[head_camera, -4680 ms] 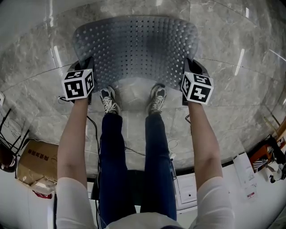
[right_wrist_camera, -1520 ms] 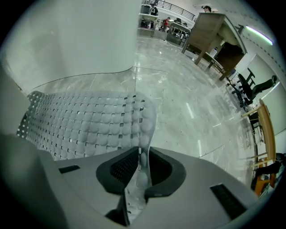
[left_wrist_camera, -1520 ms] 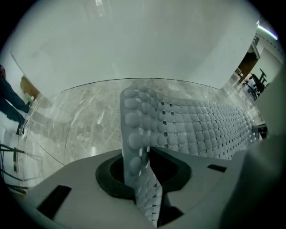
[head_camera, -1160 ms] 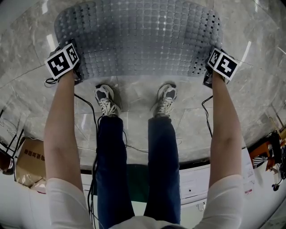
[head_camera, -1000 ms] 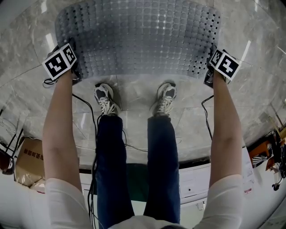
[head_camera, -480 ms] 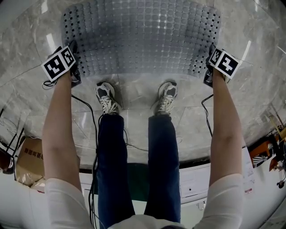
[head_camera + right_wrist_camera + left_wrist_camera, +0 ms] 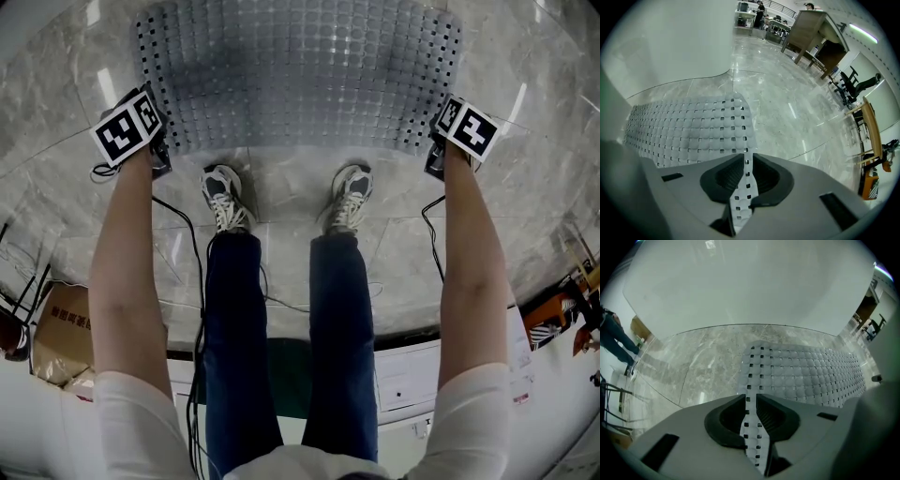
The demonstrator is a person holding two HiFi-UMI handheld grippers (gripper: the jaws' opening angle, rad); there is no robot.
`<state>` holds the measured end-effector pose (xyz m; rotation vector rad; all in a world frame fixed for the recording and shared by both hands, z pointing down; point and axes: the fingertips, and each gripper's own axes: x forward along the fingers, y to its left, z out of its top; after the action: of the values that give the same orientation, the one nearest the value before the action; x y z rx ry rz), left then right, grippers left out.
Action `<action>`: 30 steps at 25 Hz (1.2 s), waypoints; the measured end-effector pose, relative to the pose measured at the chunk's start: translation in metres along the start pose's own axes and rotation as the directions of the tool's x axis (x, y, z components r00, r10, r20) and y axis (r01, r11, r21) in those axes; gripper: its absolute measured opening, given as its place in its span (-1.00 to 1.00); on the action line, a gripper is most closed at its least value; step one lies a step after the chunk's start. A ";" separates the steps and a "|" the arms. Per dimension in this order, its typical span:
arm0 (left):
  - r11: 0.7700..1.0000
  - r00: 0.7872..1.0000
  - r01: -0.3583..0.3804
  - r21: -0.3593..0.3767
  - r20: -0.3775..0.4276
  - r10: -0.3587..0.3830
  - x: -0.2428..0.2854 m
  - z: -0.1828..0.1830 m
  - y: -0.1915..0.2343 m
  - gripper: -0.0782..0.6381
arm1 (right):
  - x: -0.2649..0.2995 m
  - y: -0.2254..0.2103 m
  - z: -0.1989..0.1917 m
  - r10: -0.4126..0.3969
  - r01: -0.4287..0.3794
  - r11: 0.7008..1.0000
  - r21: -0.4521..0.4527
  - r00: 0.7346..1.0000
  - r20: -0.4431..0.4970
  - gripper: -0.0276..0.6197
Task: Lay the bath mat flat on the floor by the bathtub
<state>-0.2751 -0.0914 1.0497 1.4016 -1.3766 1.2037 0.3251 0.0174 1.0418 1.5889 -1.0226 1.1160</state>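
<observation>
Jaws just closed, left gripper [image 7: 754, 416] and right gripper [image 7: 746, 180] each clamp the bath mat [image 7: 300, 75] edge between them; uneven pulling could drag the apparently flat mat askew.

Around you the floor [image 7: 525, 216] is glossy grey marble with pale veins, and long streaks of ceiling light are reflected in it. At the far side a smooth white curved wall [image 7: 750, 287] rises from the floor. Near you on the left sits a brown cardboard box [image 7: 70, 333], and white panels [image 7: 405, 389] stand near on the right. Far to the right are a wooden desk [image 7: 811, 26], office chairs [image 7: 855, 79] and a bright light strip [image 7: 862, 33].
</observation>
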 end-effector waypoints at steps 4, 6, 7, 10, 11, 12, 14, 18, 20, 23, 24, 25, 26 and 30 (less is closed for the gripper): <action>1.000 1.000 0.016 -0.002 -0.002 -0.016 -0.010 0.005 -0.005 -0.62 | -0.007 0.002 -0.002 0.021 -0.021 0.999 0.042 1.000 -0.011 -0.78; 0.999 0.999 0.037 -0.011 0.001 -0.037 -0.015 0.007 -0.010 -0.64 | -0.010 0.005 -0.003 0.041 -0.040 0.998 0.057 0.999 -0.013 -0.80; 0.999 0.999 0.045 -0.011 0.000 -0.045 -0.017 0.007 -0.012 -0.65 | -0.012 0.007 -0.003 0.049 -0.048 0.997 0.058 0.999 -0.016 -0.80; 0.998 0.998 0.061 -0.002 -0.007 -0.061 -0.026 0.007 -0.020 -0.66 | -0.020 0.012 -0.002 0.066 -0.065 0.997 0.038 0.998 -0.013 -0.81; 0.998 0.998 0.064 -0.001 -0.004 -0.064 -0.030 0.008 -0.022 -0.66 | -0.024 0.014 -0.001 0.073 -0.073 0.997 0.031 0.997 -0.004 -0.82; 0.998 0.998 0.066 -0.001 0.001 -0.066 -0.034 0.009 -0.024 -0.66 | -0.028 0.017 0.001 0.083 -0.083 0.996 0.025 0.997 0.006 -0.82; 0.998 0.997 0.070 -0.004 0.012 -0.070 -0.043 0.012 -0.026 -0.66 | -0.036 0.022 0.004 0.101 -0.101 0.995 0.012 0.995 0.020 -0.82; 0.997 0.996 0.081 -0.017 0.025 -0.080 -0.063 0.013 -0.030 -0.67 | -0.056 0.029 0.011 0.122 -0.123 0.992 0.015 0.992 0.038 -0.82; 0.996 0.996 0.084 -0.021 0.032 -0.084 -0.075 0.015 -0.033 -0.67 | -0.067 0.031 0.013 0.133 -0.134 0.991 0.025 0.990 0.049 -0.82; 0.995 0.994 0.100 -0.019 0.051 -0.099 -0.092 0.019 -0.041 -0.67 | -0.083 0.036 0.014 0.155 -0.157 0.987 0.031 0.986 0.061 -0.82; 0.994 0.993 0.109 -0.015 0.057 -0.108 -0.097 0.022 -0.044 -0.67 | -0.088 0.037 0.015 0.163 -0.166 0.985 0.036 0.984 0.066 -0.82; 0.993 0.991 0.117 -0.012 0.062 -0.116 -0.103 0.024 -0.048 -0.67 | -0.094 0.039 0.016 0.173 -0.176 0.983 0.042 0.982 0.072 -0.82; 0.992 0.990 0.124 -0.012 0.064 -0.123 -0.108 0.026 -0.051 -0.67 | -0.099 0.041 0.017 0.183 -0.187 0.981 0.046 0.980 0.077 -0.82; 0.990 0.988 0.137 -0.011 0.066 -0.136 -0.133 0.032 -0.061 -0.68 | -0.126 0.046 0.025 0.223 -0.228 0.973 0.029 0.968 0.116 -0.82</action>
<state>-0.2049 -0.0893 0.9176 1.5104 -1.3086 1.0645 0.2554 -0.0022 0.9265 1.6126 -1.2881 1.2173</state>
